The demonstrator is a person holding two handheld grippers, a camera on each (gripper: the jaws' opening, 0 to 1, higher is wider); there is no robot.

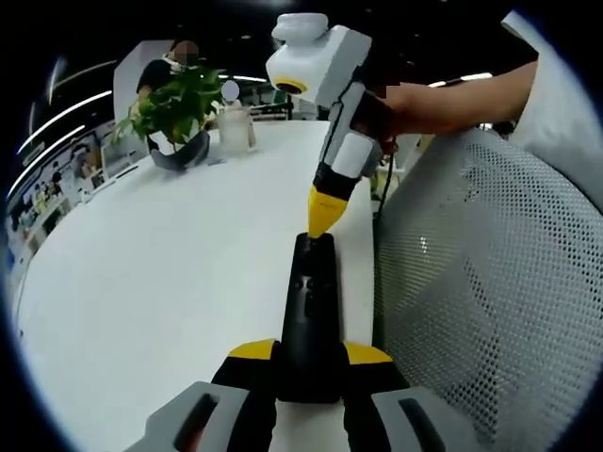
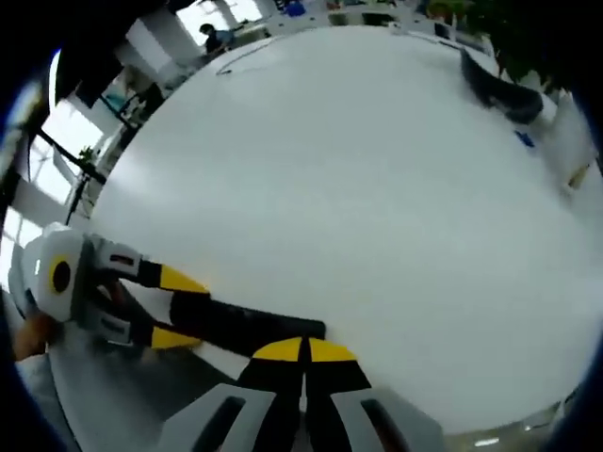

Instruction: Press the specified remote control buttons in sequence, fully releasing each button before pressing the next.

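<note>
Table: a broad white table (image 1: 170,245) spreads under both grippers; in the right gripper view its bare surface (image 2: 358,188) runs out to a curved edge.
Chair: a white mesh chair back (image 1: 480,282) stands just beside the table edge on the right of the left gripper view, crowding close to the remote and the hand above it.
Plant: a leafy green plant (image 1: 174,108) in a dark pot sits at the far side of the table, well apart from the remote.
Jar: a clear glass jar (image 1: 236,127) stands just beside the plant.
Remote: a black remote control (image 1: 309,311) lies lengthwise near the table edge, its near end between the left jaws.
Left gripper: the left gripper (image 1: 311,363) pinches the remote's near end with its yellow-tipped jaws on either side of it.
Right gripper: the right gripper (image 2: 303,350) has its jaws pressed together, the joined yellow tip (image 1: 323,212) touching the remote's far end from above.
Hand: a person's hand (image 1: 415,104) holds the right gripper.
</note>
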